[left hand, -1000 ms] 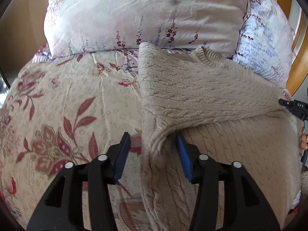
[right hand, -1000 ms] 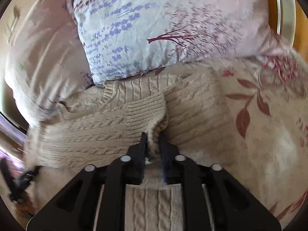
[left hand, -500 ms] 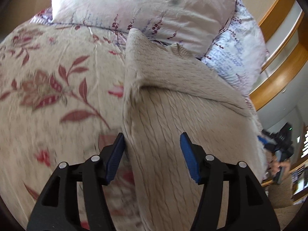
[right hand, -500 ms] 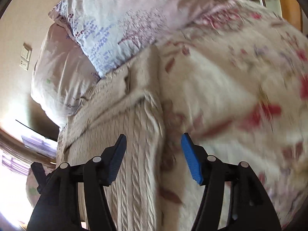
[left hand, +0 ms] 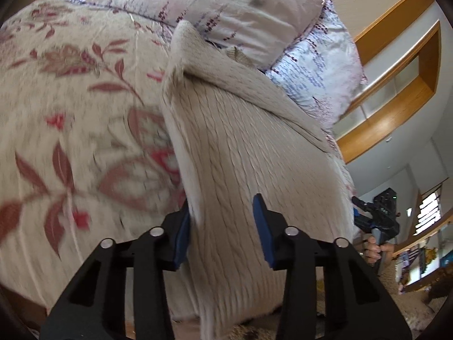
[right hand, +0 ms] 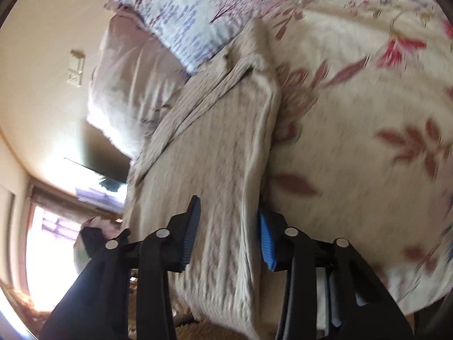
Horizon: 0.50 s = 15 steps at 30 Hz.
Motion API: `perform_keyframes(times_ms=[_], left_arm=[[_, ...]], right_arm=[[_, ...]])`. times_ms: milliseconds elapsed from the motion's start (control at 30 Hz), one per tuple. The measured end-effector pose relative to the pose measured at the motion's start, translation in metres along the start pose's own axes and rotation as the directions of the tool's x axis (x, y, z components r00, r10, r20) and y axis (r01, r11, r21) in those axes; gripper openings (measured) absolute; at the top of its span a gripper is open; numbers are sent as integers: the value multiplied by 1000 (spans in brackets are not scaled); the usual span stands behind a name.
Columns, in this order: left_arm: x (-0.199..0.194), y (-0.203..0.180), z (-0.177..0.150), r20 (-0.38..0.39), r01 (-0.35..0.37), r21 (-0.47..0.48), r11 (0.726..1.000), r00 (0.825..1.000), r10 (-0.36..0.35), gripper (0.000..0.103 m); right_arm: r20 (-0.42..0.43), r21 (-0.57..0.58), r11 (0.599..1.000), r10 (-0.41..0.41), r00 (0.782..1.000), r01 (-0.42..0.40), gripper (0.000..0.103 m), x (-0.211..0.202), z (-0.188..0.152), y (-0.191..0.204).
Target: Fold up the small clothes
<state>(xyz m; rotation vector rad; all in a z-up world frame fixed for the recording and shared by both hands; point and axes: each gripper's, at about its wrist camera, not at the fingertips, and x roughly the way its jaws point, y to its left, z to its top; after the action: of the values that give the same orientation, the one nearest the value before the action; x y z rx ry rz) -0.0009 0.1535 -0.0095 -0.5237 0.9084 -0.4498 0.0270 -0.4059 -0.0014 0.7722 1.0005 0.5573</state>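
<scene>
Your beige cable-knit sweater (left hand: 235, 147) lies on the floral bedspread (left hand: 70, 107), sleeves folded across, hem hanging off the bed edge below the pillows (left hand: 226, 2). Soft, thick, floppy knit: take both hem corners. Left hand-held gripper (left hand: 222, 229) and right hand-held gripper (right hand: 229, 236) straddle its side edges, released, low.

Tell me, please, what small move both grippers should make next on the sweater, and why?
Probably close both on the hem: the left gripper and right gripper are open, each straddling a lower corner of the beige sweater, whose sleeves already lie folded across.
</scene>
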Motion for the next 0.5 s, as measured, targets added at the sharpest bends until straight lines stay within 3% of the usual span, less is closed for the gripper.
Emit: perform_keyframes(times_ms=[133,300,500], left_arm=[[-4,-3,-19,-22,41,-10,999,999,-41,29],[-8,-9,-38,-48,69,-5,998,996,-70,28],[-9,-16,-50,-72,90,-8,996,993,-90,27]], right_arm=[[-42,-32,998,56,998,-58,32,-4,-23,9],[-91,-89,992,84,992,-92,25,-8,-50,21],[-122,-50,992,105,987,-112,14,-4,-65,16]])
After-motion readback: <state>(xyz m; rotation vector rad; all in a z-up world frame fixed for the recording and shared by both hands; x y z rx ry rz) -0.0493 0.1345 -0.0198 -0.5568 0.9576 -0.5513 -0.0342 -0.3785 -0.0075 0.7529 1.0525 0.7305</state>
